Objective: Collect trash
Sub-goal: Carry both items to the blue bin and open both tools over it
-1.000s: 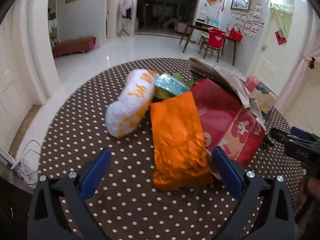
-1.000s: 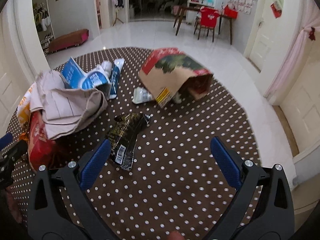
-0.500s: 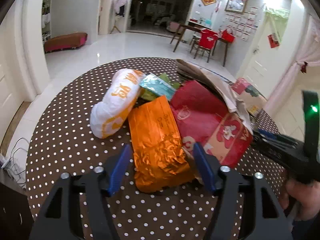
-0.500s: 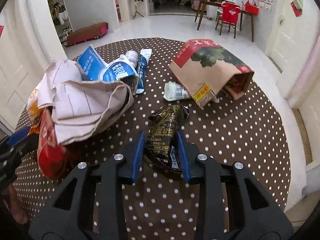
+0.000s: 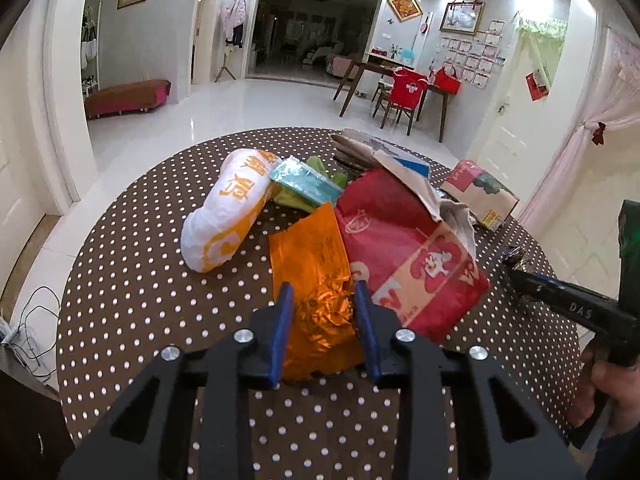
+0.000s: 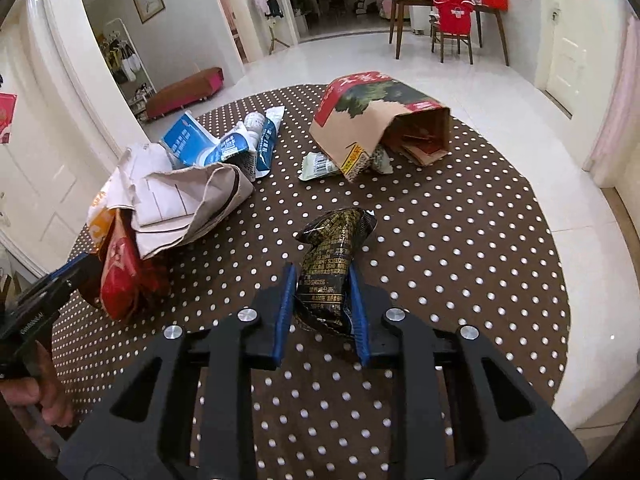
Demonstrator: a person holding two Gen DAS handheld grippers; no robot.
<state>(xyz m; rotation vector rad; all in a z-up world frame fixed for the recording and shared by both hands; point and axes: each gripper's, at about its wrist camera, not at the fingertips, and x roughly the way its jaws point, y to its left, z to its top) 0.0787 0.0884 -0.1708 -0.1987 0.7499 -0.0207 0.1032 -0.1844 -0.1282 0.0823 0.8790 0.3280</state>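
My left gripper (image 5: 322, 296) is shut on the near end of an orange foil packet (image 5: 310, 264) that lies on the round dotted table (image 5: 140, 280). My right gripper (image 6: 322, 280) is shut on a black snack wrapper (image 6: 332, 248) and holds it just above the table (image 6: 440, 260). The right gripper also shows at the right edge of the left wrist view (image 5: 560, 304). The left gripper also shows at the left edge of the right wrist view (image 6: 52, 284).
Beside the orange packet lie a white and yellow bag (image 5: 228, 212), a teal wrapper (image 5: 306, 182) and a red bag (image 5: 404, 248). A crumpled beige paper bag (image 6: 180, 196), blue cartons (image 6: 200, 148) and a tipped brown paper bag (image 6: 380, 120) lie further back.
Both grippers went from wide open to shut. The left closed on the orange packet, the right on the black wrapper, and both have lifted a little.
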